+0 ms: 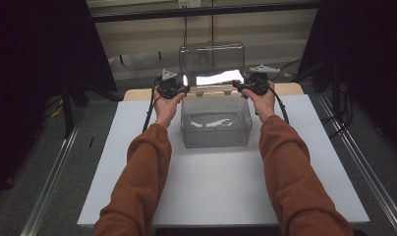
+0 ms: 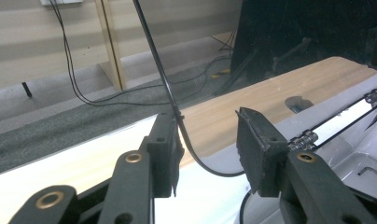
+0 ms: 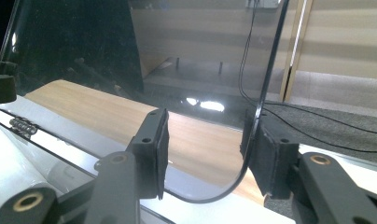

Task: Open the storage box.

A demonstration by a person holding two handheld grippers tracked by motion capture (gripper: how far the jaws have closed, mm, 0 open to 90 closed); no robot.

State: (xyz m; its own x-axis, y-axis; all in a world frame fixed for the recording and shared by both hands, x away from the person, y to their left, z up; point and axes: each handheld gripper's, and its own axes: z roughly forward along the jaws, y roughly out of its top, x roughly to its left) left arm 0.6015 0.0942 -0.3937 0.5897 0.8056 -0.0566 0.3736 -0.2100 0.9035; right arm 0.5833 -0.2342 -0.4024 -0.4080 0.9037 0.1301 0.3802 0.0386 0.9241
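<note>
A clear plastic box [image 1: 216, 140] stands on the white board [image 1: 216, 196], its hinged clear lid [image 1: 212, 59] raised upright at the back. My left gripper [image 1: 185, 90] sits at the lid's lower left corner, my right gripper [image 1: 236, 86] at its lower right corner. In the left gripper view the jaws [image 2: 206, 119] straddle the lid's rounded edge [image 2: 151, 46], which lies against one pad only; the gripper is open. In the right gripper view the jaws [image 3: 207, 119] also straddle the lid's edge [image 3: 266, 70], close to one pad with a wide gap to the other; open. Small metal hinges [image 2: 303, 137] [image 3: 21, 123] join lid and box.
The white board lies on a wooden tabletop [image 1: 137, 93] that has a cable hole [image 2: 296, 102]. Metal rails [image 1: 54, 172] run along the floor at both sides. Cables [image 2: 84, 93] trail over the grey floor behind the table. Dark curtains hang left and right.
</note>
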